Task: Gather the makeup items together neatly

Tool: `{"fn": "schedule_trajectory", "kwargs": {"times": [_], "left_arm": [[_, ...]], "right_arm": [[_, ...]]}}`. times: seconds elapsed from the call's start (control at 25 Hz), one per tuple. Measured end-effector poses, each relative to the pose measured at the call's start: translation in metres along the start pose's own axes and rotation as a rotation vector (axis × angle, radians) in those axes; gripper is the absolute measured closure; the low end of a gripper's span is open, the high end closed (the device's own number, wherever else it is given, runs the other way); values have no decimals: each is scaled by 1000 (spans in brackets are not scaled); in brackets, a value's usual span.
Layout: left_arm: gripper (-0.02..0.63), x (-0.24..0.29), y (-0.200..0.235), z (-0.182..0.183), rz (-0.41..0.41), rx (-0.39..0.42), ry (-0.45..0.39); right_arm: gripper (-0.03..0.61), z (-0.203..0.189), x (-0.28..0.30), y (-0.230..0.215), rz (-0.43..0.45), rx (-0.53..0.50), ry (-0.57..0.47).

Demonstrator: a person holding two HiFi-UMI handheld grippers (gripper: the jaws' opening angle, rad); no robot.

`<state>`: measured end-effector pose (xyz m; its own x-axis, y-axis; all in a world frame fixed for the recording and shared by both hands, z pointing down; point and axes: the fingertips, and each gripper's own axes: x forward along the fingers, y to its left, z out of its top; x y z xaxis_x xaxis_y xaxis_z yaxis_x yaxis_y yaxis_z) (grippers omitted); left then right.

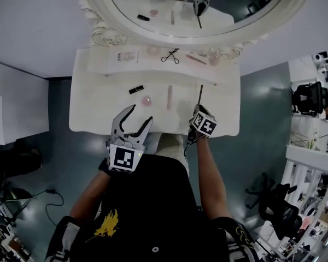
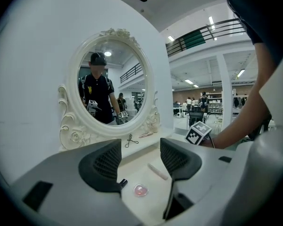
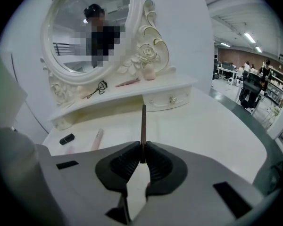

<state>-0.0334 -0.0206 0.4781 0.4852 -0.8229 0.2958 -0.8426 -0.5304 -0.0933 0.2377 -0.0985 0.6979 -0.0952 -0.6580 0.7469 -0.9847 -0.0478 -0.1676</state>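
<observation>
1. Two hand-held grippers are being shown low in the head view. The left hand-held gripper (image 1: 140, 118) is being held with its jaws wide apart and nothing between them. The jaws of the right hand-held gripper (image 1: 199, 111) are being pressed together on the near end of a thin dark pencil (image 1: 201, 96).
2. The pencil is being held with its long axis running straight up the frame toward the mirror (image 1: 153, 15), over the counter (image 1: 87, 102) right of centre.
3. Three loose items are being left at the centre of the counter: a black tube (image 1: 135, 89), a pink heart-shaped compact (image 1: 148, 99) and a pale pink stick (image 1: 169, 97).
4. This group is being seen to the left of the held pencil, with the pale pink stick nearest it and lying along the same up-frame axis. A leftward carry is therefore being judged as the coming move, with the pencil laid parallel beside that stick.
5. The left hand-held gripper is being judged nearer the compact and the black tube, which lie just beyond its open jaws.
6. An eyelash curler (image 1: 171, 56) is being left on the raised shelf higher in the frame, well apart from the group.
</observation>
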Motion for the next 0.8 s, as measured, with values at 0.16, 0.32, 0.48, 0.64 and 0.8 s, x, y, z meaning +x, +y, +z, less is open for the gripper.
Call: {"fn": "schedule_trajectory", "kwargs": {"times": [0.16,0.32,0.48,0.64,0.8], "left_arm": [[350,-10,4,-3,13,-17,6],[351,-22,10,-5,31,-18,9],[351,-31,19,-11,73,-19,18],[351,-40,24,-18,106,-33,46],[351,-43,30,-14,135,-40,11]], "right_arm": [[523,1,-6,35,66,5,-13],[523,-9,0,72,155,47,18],[523,-24,13,98,239,85,81],[523,-36,24,107,263,97,130],[522,-41,29,112,277,83,158]]}}
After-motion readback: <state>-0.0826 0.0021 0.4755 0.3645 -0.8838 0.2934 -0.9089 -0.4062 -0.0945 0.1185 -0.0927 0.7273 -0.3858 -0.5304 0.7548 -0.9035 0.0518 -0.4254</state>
